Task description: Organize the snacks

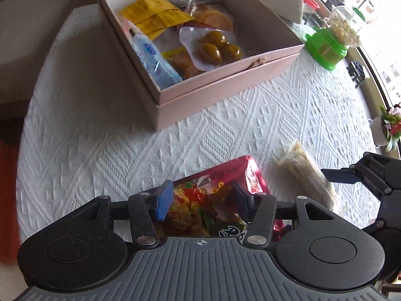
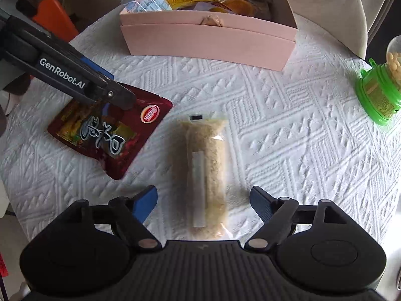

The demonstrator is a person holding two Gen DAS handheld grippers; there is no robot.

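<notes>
The pink box (image 1: 225, 85) near the counter's far edge already holds several snacks; 2 remain outside: my left claw (image 1: 201, 195) straddles the red pouch (image 2: 110, 130) unclamped, my right claw (image 2: 203, 202) gapes around the crumb packet (image 2: 204, 170).

A white quilted cloth (image 2: 288, 115) with a raised diamond and zigzag pattern is covering the round counter, spreading out beneath and ahead of both tongs. Far ahead and to the right of the tongs, a green plastic dispenser (image 1: 325, 50) is standing on the cloth, carrying a clear globe filled with small pale balls. Further right, near the counter's edge, a small white pot of pink and red flowers (image 1: 389, 125) is sitting. To the left of the tongs, beyond the counter's rim, an orange object (image 2: 54, 17) is showing.
</notes>
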